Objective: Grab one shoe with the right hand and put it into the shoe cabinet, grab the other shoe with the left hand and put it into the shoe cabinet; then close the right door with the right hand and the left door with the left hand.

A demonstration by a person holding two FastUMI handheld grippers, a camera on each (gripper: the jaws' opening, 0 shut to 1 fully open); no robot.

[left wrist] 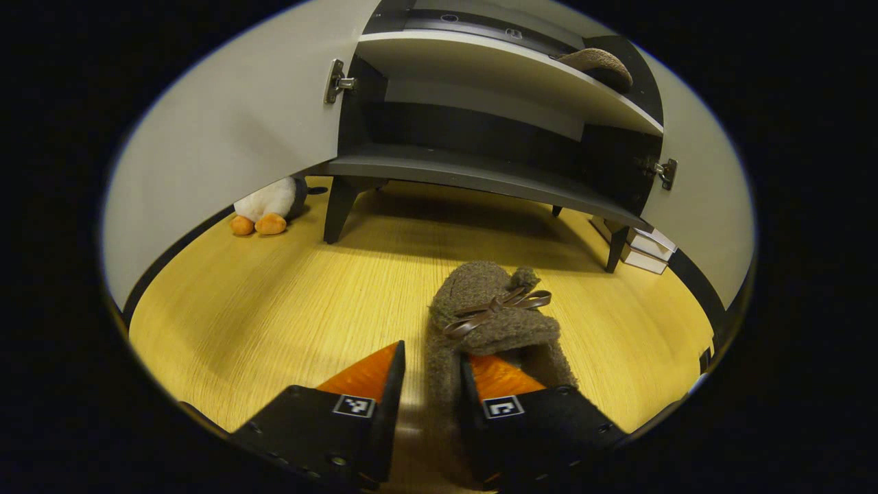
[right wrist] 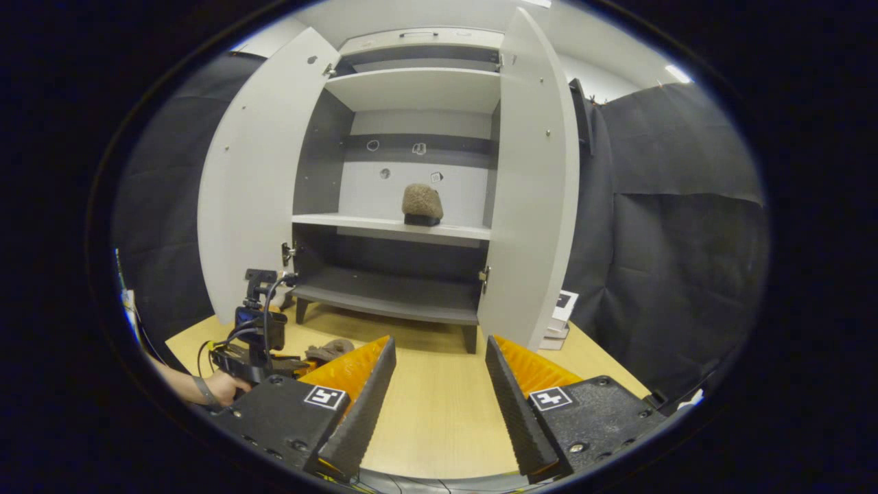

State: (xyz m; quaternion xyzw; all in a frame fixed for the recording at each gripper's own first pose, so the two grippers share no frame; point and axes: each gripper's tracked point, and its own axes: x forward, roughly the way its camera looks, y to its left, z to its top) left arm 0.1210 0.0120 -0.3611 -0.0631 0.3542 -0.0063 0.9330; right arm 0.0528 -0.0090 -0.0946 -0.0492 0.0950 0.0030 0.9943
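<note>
A brown fuzzy slipper [left wrist: 490,309] with a ribbon bow lies on the wood floor before the open shoe cabinet [left wrist: 480,175]. My left gripper [left wrist: 432,351] is down at its heel end, open. One finger sits inside the slipper's opening and the other outside, with the side wall between them and a sliver of floor showing. The second slipper [right wrist: 422,204] stands on the middle shelf [right wrist: 391,224], also seen as the slipper [left wrist: 597,65]. My right gripper [right wrist: 440,341] hangs open and empty, back from the cabinet [right wrist: 411,171]. Farther off, the left gripper [right wrist: 254,343] sits over the floor slipper [right wrist: 329,350].
Both white doors stand wide open: left door [right wrist: 254,206], right door [right wrist: 535,192]. A plush penguin [left wrist: 267,206] lies beside the cabinet's left leg. A stack of boxes [right wrist: 559,319] sits behind the right door. Black cloth walls close in the sides.
</note>
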